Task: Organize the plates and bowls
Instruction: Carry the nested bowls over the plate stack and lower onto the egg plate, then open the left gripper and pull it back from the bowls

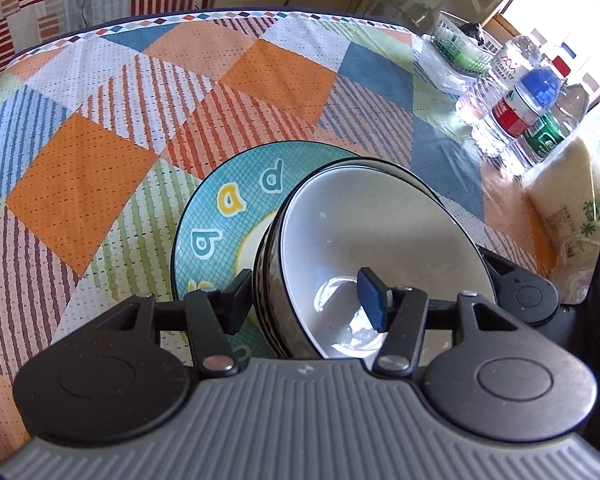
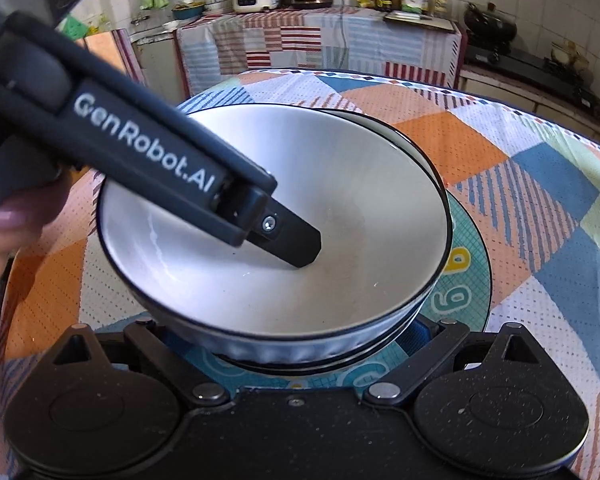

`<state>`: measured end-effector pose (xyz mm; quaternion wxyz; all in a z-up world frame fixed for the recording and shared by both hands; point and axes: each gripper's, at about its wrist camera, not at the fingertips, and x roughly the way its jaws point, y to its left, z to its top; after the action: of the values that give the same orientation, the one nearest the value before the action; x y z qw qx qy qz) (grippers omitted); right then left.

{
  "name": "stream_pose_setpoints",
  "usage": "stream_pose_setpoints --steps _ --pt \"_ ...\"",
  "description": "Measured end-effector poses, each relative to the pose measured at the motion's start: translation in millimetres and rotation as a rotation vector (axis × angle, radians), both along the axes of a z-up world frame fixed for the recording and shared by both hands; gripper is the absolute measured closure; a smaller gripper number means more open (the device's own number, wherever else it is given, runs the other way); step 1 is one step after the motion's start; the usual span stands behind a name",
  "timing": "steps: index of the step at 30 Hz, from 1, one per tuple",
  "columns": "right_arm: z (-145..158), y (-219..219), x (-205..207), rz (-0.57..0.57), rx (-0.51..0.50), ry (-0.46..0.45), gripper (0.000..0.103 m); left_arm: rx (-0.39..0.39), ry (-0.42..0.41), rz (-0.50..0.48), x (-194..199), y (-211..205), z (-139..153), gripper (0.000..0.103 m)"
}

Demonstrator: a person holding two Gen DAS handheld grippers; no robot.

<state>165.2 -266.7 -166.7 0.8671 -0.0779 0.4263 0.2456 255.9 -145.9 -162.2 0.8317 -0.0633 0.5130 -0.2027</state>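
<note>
The left gripper (image 1: 304,300) is pinching the wall of the stacked bowls (image 1: 380,236) over the plate (image 1: 220,216); the right gripper's (image 2: 296,344) jaws are hidden, so I cannot tell.

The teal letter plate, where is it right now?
The teal letter plate lies on the patchwork tablecloth, directly beneath the stacked white bowls, showing left of them in the left wrist view.

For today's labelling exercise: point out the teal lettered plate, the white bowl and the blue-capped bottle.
Teal lettered plate (image 1: 220,216), left wrist view, on its patterned rim.
White bowl (image 2: 340,200), right wrist view, on its bare inner wall.
Blue-capped bottle (image 1: 538,84), left wrist view, on the cap.
</note>
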Motion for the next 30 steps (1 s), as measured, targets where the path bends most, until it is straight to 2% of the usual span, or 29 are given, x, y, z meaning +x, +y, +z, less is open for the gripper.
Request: stream_pose_setpoints --steps 3,6,8,14,23,30 --pt "3.9 7.9 -0.5 -0.031 -0.058 0.017 0.003 0.038 0.023 0.013 -1.9 -2.8 6.3 0.051" --pt "9.3 12.5 -6.7 -0.05 -0.107 0.012 0.003 0.108 -0.028 0.014 -10.8 -5.8 17.6 0.051" --pt "15.7 12.0 -13.6 -0.074 -0.108 0.006 0.003 0.127 -0.052 0.019 -18.4 -3.4 26.9 0.051" --pt "45.0 3.1 -41.0 -0.129 -0.046 -0.031 0.003 0.112 -0.075 0.045 -39.4 17.7 57.1 0.049" --pt "93.0 -3.7 -83.8 -0.249 -0.038 -0.076 0.003 0.121 -0.135 0.013 -78.9 45.1 106.9 0.049" --pt "126.2 -2.7 -111.0 -0.367 -0.059 -0.086 0.003 0.108 -0.17 -0.013 -117.4 62.8 134.6 0.046"
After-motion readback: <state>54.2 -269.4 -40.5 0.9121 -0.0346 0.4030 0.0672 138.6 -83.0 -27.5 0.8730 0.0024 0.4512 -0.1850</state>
